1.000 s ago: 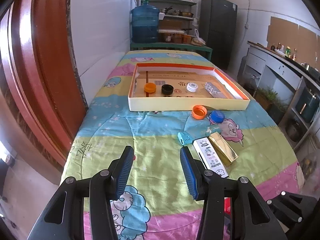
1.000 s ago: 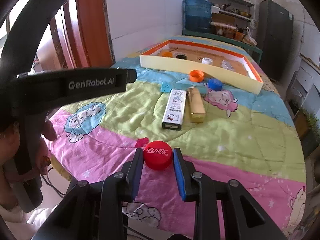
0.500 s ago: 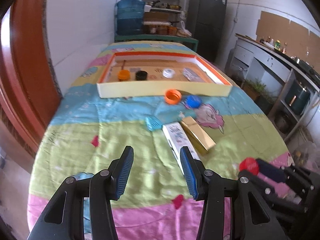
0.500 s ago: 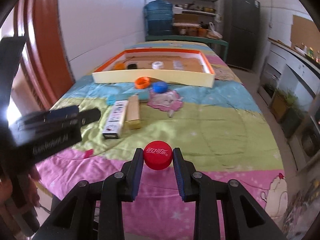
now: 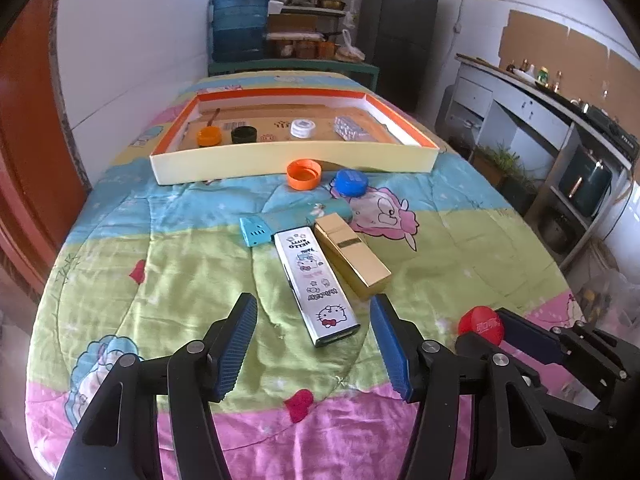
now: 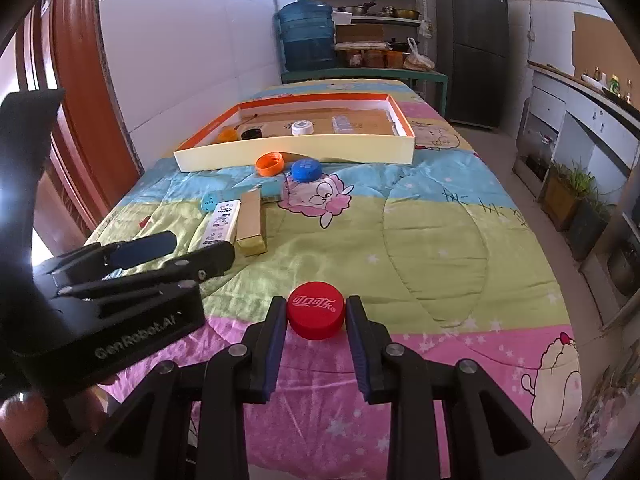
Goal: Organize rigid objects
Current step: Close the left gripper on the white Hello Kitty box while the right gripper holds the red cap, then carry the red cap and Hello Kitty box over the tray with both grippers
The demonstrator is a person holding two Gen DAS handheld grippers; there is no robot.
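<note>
My right gripper is shut on a red bottle cap, held above the pink band of the blanket; the cap also shows low right in the left wrist view. My left gripper hangs over the blanket with its jaws opening and nothing between them. Just beyond its tips lies a white cartoon-printed box, and beside that a gold box. A small teal piece, an orange cap and a blue cap lie farther off.
A shallow cardboard tray with an orange rim stands across the table's far half, holding an orange cap, a black cap, a white cap and a clear packet. A white wall runs along the left; a counter stands to the right.
The left gripper's jaws have spread wider and it has swung right and closer to the white box. The right gripper has shifted sideways, still holding the red cap.
</note>
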